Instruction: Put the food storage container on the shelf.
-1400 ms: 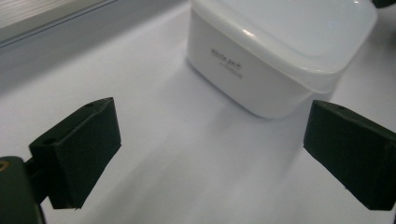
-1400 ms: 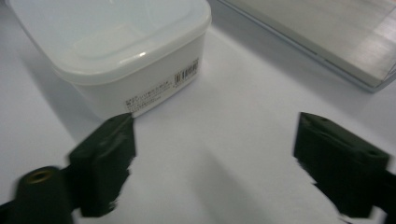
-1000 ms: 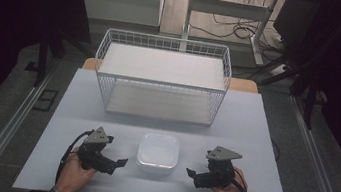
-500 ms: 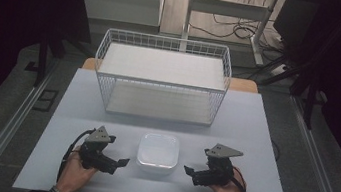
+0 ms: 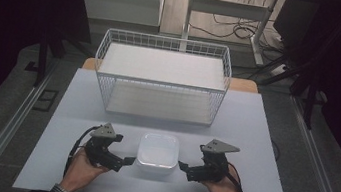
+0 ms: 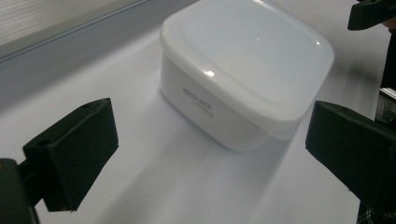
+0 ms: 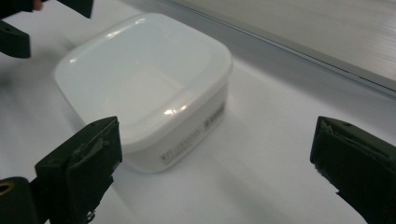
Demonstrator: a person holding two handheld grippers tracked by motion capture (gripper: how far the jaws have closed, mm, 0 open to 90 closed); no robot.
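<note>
You are facing a white lidded container [image 5: 157, 153] that is sitting flat on the white tabletop [image 5: 254, 133], near its front edge and directly between your two hands, with the white wire basket [image 5: 162, 77] standing well behind it toward the far side. The container is close to square with rounded corners, so no long axis is standing out; it is resting upright with its lid facing up and its sides running square to the tabletop's edges. Your left hand-held gripper [image 5: 125, 160] is lying just beside the container's left wall, its jaws spread wide in the left gripper view, with the container [image 6: 243, 70] sitting ahead of them and not yet between them. Your right hand-held gripper [image 5: 183, 168] is pointing in at the container's right side, its jaws likewise spread wide and gripping nothing, the container [image 7: 144, 88] lying ahead and toward the left jaw in the right gripper view. Compared with a second ago, your right hand-held gripper is sitting a little closer to the container, while the left one and the container are staying where they were. Small grey print is showing on the container's side walls in both gripper views, but it is too fine and blurred for you to read.
</note>
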